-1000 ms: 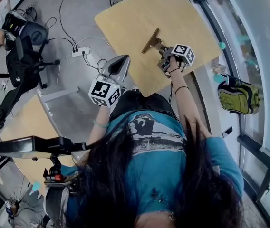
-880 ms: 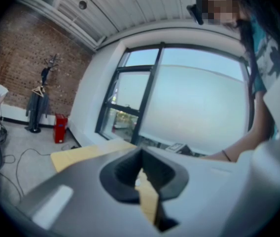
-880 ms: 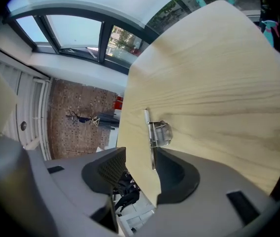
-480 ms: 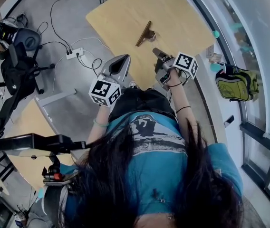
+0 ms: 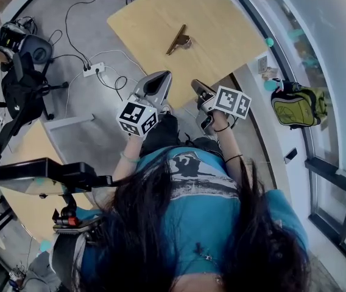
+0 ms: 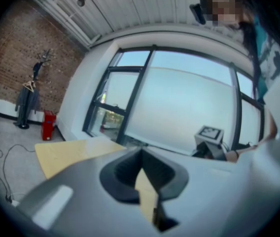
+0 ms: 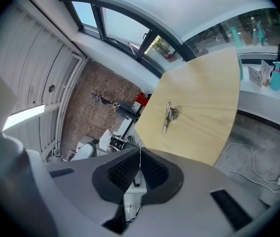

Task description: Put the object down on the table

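Note:
The object, a slim brass-coloured metal clip (image 5: pixel 178 39) (image 7: pixel 168 115), lies alone on the light wooden table (image 5: pixel 222 17) (image 7: pixel 204 112). My right gripper (image 5: pixel 196 85) (image 7: pixel 140 149) hangs off the table's near edge, well short of the clip. Its jaws are shut with nothing between them. My left gripper (image 5: pixel 159 76) (image 6: pixel 141 152) is held over the floor beside the table's near corner, jaws together and empty.
A power strip with cables (image 5: pixel 97 70) lies on the grey floor left of the table. An office chair (image 5: pixel 21 72) stands further left. A yellow-green backpack (image 5: pixel 295 105) rests by the window ledge. A second wooden tabletop (image 5: pixel 27 157) is at lower left.
My right gripper has let go of the clip, which stays on the table, and has drawn back off the near edge with its jaws closing. The left gripper has barely moved.

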Action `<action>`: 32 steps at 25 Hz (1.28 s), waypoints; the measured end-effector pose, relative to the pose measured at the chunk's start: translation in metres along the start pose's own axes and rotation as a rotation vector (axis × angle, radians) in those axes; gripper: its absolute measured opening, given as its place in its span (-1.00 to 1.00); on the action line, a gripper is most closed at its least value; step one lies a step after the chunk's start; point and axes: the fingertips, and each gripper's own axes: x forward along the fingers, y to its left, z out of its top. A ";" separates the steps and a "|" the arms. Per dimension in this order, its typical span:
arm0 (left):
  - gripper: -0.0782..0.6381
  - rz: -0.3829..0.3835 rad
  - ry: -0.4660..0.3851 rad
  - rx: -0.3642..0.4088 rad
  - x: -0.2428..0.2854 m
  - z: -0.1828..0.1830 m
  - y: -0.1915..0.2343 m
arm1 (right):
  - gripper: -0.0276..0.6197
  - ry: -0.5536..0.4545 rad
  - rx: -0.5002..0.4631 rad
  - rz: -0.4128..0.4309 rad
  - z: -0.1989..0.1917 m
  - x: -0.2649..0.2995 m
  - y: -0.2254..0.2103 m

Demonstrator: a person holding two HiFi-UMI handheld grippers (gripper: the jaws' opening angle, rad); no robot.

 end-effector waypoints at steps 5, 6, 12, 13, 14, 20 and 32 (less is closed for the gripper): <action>-0.77 0.023 -0.020 0.034 -0.003 -0.006 -0.054 | -0.87 0.037 -0.021 0.037 -0.025 -0.056 -0.004; -0.77 0.034 -0.029 0.028 -0.004 -0.010 -0.068 | -0.87 0.039 -0.020 0.054 -0.030 -0.069 -0.007; -0.77 0.101 -0.130 -0.117 -0.026 -0.037 -0.157 | -0.87 0.093 -0.013 0.115 -0.077 -0.151 -0.034; -0.77 0.111 -0.131 -0.112 -0.028 -0.043 -0.171 | -0.87 0.102 -0.023 0.119 -0.084 -0.165 -0.039; -0.77 0.124 -0.127 -0.108 -0.031 -0.050 -0.184 | -0.87 0.111 -0.031 0.122 -0.091 -0.178 -0.044; -0.77 0.178 -0.113 -0.137 -0.054 -0.084 -0.252 | -0.88 0.163 -0.056 0.131 -0.124 -0.239 -0.068; -0.77 0.268 -0.072 -0.030 -0.124 -0.089 -0.303 | -0.87 0.224 -0.160 0.164 -0.176 -0.267 -0.056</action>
